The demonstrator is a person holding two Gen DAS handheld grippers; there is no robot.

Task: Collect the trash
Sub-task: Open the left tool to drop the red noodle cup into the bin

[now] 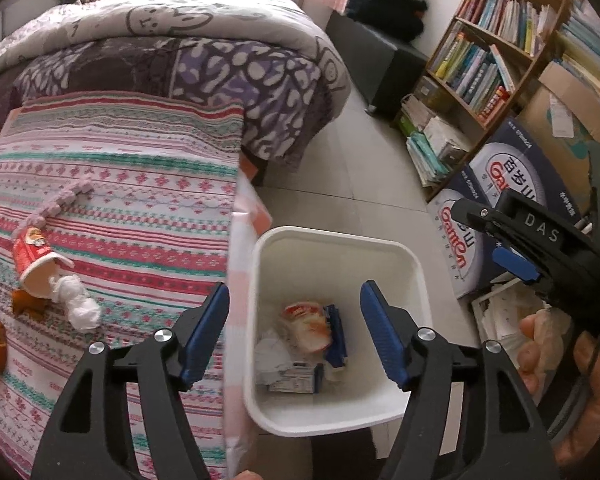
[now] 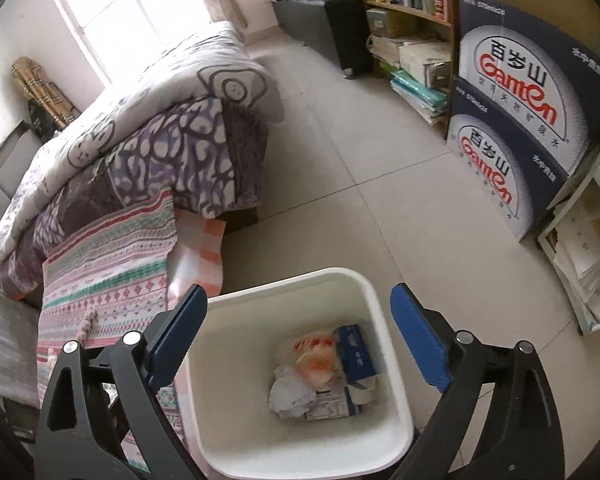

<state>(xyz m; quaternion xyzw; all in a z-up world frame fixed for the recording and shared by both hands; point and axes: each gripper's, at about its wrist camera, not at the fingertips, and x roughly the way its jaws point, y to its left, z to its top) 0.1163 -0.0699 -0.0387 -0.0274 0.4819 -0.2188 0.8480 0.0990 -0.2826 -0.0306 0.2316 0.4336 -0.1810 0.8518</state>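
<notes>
Both tongs, left tongs (image 1: 294, 308) and right tongs (image 2: 298, 310), hang released and empty over the white bin (image 2: 392, 344), where wrappers, perhaps a snack bag (image 2: 316, 356), lie; a red cup (image 1: 34, 268) stays on the bed (image 1: 140, 208).

Home bedroom: bed (image 1: 140, 80), bookshelf (image 1: 496, 60).

Partly hidden and cut-off things

In the white bin (image 1: 414, 280), a flat box (image 1: 296, 378) lies half under crumpled paper (image 1: 272, 354); its print is too small to read. The bed's (image 1: 100, 200) left edge leaves the left-wrist picture.
</notes>
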